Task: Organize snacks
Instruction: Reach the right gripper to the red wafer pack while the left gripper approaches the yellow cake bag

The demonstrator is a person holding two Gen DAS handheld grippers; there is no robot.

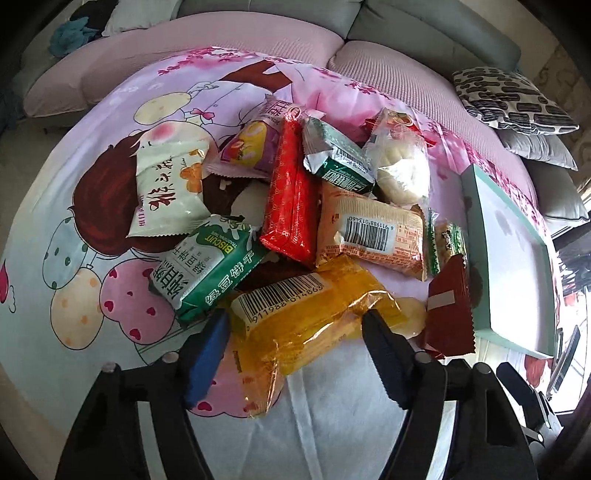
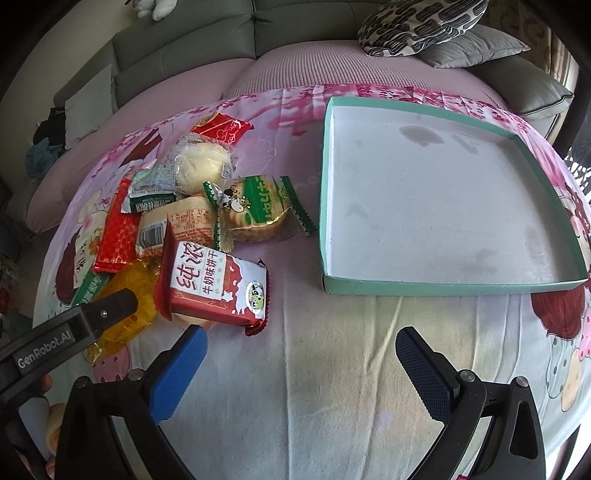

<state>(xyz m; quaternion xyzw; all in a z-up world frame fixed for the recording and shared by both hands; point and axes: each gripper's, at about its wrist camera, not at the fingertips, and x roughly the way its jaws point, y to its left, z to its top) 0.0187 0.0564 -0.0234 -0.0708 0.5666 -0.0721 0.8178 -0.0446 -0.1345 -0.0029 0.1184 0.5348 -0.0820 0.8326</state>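
Pink cartoon-printed cloth [image 2: 295, 369] covered the low table, with a grey sofa [image 2: 184, 40] and a black-and-white patterned cushion [image 2: 417, 26] behind it. Wrapped snacks lay heaped on the cloth's left part: a long red foil packet [image 1: 291, 195], a green-and-white biscuit packet [image 1: 207, 266], a white packet with red characters [image 1: 170, 192], a pale round bun in clear wrap [image 1: 402, 166] and a red-and-white milk biscuit packet [image 2: 218, 284] among them. The shallow teal-rimmed cardboard tray [image 2: 454, 286] sat well apart to the right, holding no snack. The left gripper [image 1: 295, 325] pointed steeply down with a translucent yellow-orange barcoded packet [image 1: 310, 314] between its fingers, which flanked both ends of it; whether the pads pressed it I could not tell. The right gripper [image 2: 299, 350] hung spread wide over bare cloth, just beside the milk biscuit packet, gripping nothing.
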